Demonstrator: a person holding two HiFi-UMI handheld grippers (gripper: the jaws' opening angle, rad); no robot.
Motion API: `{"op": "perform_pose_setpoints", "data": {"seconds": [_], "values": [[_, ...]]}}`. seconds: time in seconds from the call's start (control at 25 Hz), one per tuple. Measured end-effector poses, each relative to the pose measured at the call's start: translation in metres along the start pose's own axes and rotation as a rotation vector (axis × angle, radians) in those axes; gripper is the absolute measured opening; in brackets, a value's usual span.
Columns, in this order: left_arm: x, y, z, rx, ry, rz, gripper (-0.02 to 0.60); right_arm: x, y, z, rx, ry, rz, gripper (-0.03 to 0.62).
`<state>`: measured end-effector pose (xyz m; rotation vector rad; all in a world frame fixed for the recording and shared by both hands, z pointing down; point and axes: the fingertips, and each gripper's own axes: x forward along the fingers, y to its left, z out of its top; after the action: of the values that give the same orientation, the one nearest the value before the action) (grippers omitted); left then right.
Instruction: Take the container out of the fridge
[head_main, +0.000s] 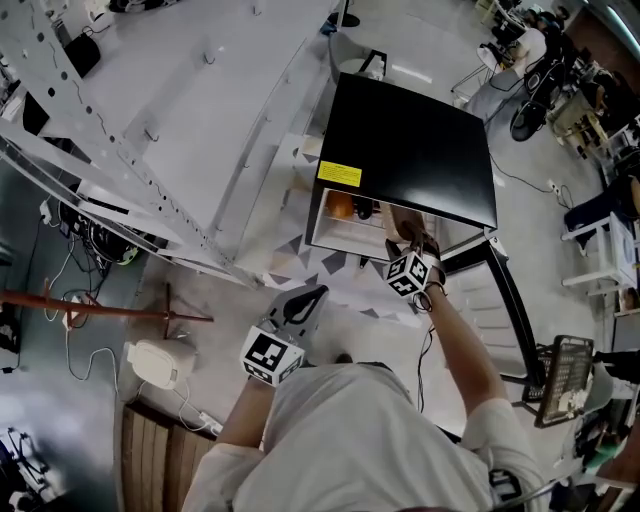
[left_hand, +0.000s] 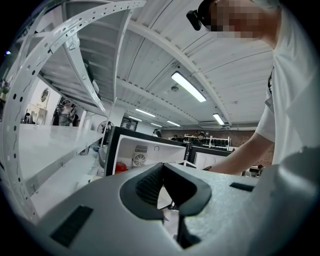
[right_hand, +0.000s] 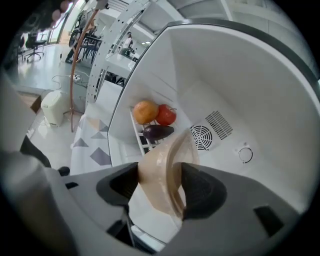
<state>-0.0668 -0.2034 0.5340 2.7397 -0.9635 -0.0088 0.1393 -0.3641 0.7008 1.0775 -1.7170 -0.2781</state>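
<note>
Clamps beige container (right_hand: 165, 155) in right gripper (right_hand: 159, 180) at fridge (right_hand: 225, 85) mouth, eggplant (right_hand: 158, 131) behind in that view only; holds left gripper (left_hand: 162, 175) outside, jaws together, empty

Fridge (right_hand: 235, 70) mouth open, produce (right_hand: 165, 116) at back

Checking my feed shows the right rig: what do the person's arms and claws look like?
Both the left claw and right claw are light grey plastic with dark pads. Each carries a white cube with black square markers. The person wears a white short-sleeved shirt.
</note>
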Motion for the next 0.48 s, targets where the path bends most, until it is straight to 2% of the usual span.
{"op": "perform_pose_setpoints", "data": {"seconds": [0.48], "values": [[0.007,-0.022,-0.004,0.005,0.021,-0.035,0.005,-0.068,0.008,0.005,0.394,-0.104,0.199,0.272]]}}
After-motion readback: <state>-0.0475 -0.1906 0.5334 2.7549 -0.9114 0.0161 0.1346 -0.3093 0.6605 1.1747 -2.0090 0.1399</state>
